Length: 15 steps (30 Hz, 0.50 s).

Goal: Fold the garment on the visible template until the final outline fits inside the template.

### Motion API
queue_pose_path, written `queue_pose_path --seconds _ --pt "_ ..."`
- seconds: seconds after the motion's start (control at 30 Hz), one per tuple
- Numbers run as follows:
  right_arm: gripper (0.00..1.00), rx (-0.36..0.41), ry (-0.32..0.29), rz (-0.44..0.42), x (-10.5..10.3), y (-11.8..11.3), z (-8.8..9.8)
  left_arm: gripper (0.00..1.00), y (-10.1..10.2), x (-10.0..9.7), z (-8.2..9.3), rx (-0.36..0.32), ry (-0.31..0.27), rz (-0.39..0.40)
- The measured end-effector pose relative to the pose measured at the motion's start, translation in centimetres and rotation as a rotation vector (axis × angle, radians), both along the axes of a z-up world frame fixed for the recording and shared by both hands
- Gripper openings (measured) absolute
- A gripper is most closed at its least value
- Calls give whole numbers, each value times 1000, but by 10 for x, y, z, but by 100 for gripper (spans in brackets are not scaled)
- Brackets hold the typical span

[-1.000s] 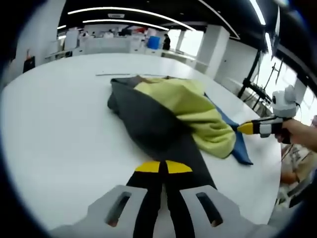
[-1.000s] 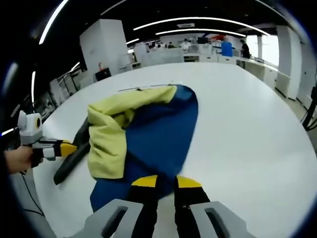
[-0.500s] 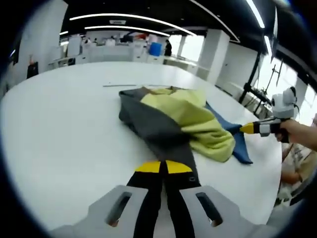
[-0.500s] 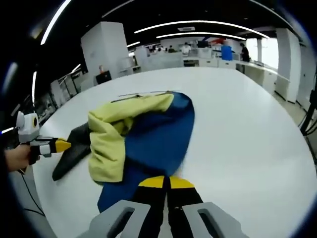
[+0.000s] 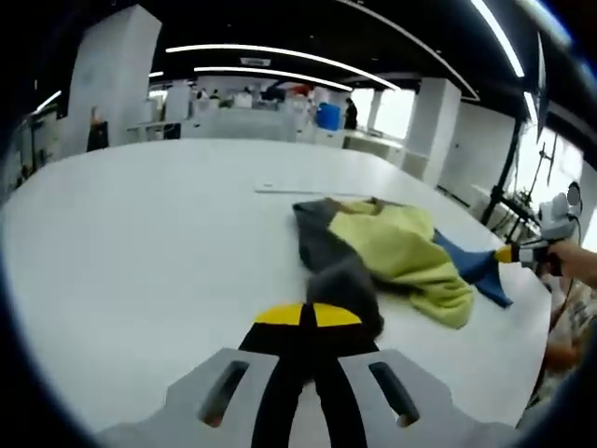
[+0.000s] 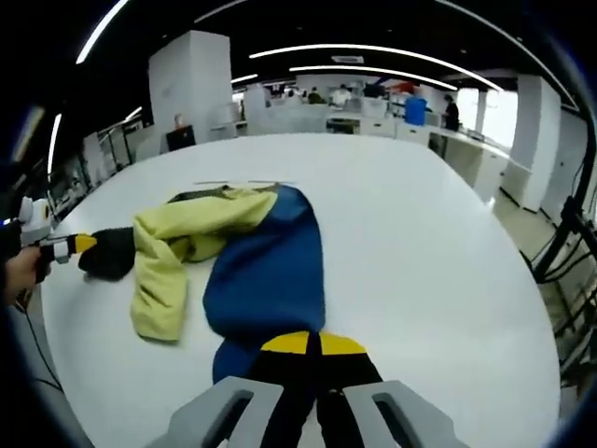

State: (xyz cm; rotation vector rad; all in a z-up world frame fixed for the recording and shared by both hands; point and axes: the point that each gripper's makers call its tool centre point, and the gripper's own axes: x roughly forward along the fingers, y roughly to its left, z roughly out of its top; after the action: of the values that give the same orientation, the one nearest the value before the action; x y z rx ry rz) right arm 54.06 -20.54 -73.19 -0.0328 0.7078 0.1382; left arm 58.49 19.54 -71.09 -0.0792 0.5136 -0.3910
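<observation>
left gripper (image 5: 308, 315): jaws pressed together, clamped on the dark grey end of the garment (image 5: 392, 252), which lies bunched on the white table (image 5: 140, 233). right gripper (image 6: 312, 343): jaws pressed together, clamped on the garment's blue end. yellow-green section sits between grey and blue. template edge cannot be made out.

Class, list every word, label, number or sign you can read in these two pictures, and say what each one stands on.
None can be read.
The garment, the white table and both grippers, left and right, show no print.
The far office shelves are too small and blurred to show any writing.
</observation>
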Motion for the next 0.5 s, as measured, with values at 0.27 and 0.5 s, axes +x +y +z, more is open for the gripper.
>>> queue_pose_path --seconds 0.27,0.5 --pt "0 -71 -6 -44 15 -34 1 0 31 12 -10 29 10 103" --pt "0 -124 6 -75 31 -61 -5 0 53 27 -23 20 29 186"
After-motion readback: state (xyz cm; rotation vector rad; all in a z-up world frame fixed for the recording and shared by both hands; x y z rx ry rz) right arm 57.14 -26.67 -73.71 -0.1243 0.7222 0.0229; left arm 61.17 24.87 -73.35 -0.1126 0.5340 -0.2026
